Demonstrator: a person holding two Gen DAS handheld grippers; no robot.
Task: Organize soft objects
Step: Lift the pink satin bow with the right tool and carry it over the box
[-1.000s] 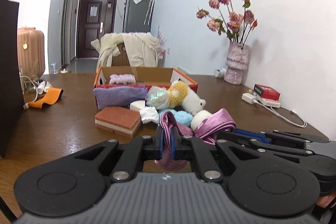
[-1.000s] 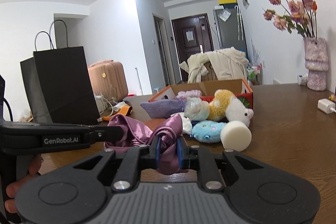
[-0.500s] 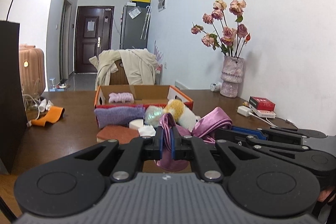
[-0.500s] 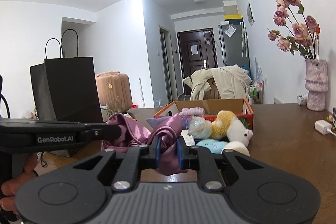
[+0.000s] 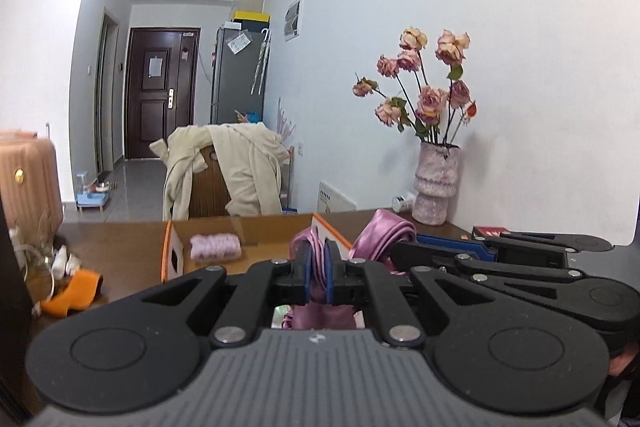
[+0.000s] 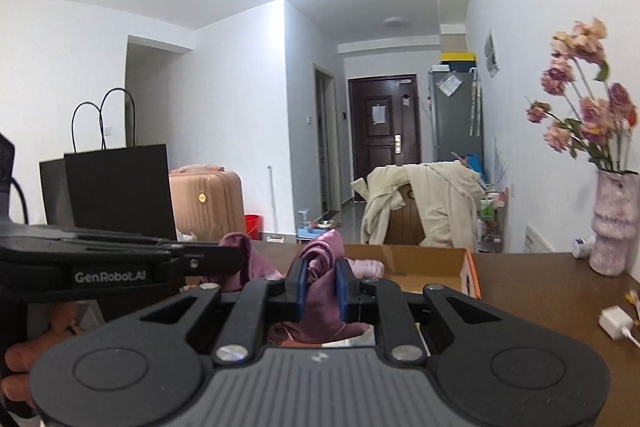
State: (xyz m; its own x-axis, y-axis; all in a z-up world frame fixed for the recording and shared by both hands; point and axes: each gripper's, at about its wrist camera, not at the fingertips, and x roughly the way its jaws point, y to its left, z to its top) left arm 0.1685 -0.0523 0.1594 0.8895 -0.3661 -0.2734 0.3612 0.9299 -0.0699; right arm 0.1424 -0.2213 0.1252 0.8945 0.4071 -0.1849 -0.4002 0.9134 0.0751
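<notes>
**Both grippers clamped on one purple satin cloth above the bench**

Left wrist view: The left gripper (image 5: 316, 275) was clenched on a fold of the purple satin cloth (image 5: 320, 315), its blue pads pressed against the fabric from both sides. More of the cloth bunched below the pads and rose again to the right as a glossy loop, where it met the right gripper (image 5: 404, 253), seen side-on. The cloth was held clear of the brown bench (image 5: 120, 247). Beyond the pads stood an open cardboard box (image 5: 256, 231) with orange outer walls; a pink fuzzy item (image 5: 215, 246) lay inside it near the left end. An orange strap (image 5: 72, 293) lay on the bench at the left. A mottled pink vase (image 5: 436, 183) of dried roses stood at the far right by the wall. A chair draped with a cream coat (image 5: 240, 167) stood behind the box.

Right wrist view: The right gripper (image 6: 321, 287) was likewise clenched on the purple satin cloth, with a twisted peak of fabric standing above the pads and a fold hanging beneath them. The left gripper entered from the left, its tip meeting another bunch of the same cloth. The cardboard box lay directly beyond, the pink fuzzy item visible just behind the right pad. A black paper bag (image 6: 116, 191) stood on the left and a white charger (image 6: 616, 321) lay on the bench at the right.
</notes>
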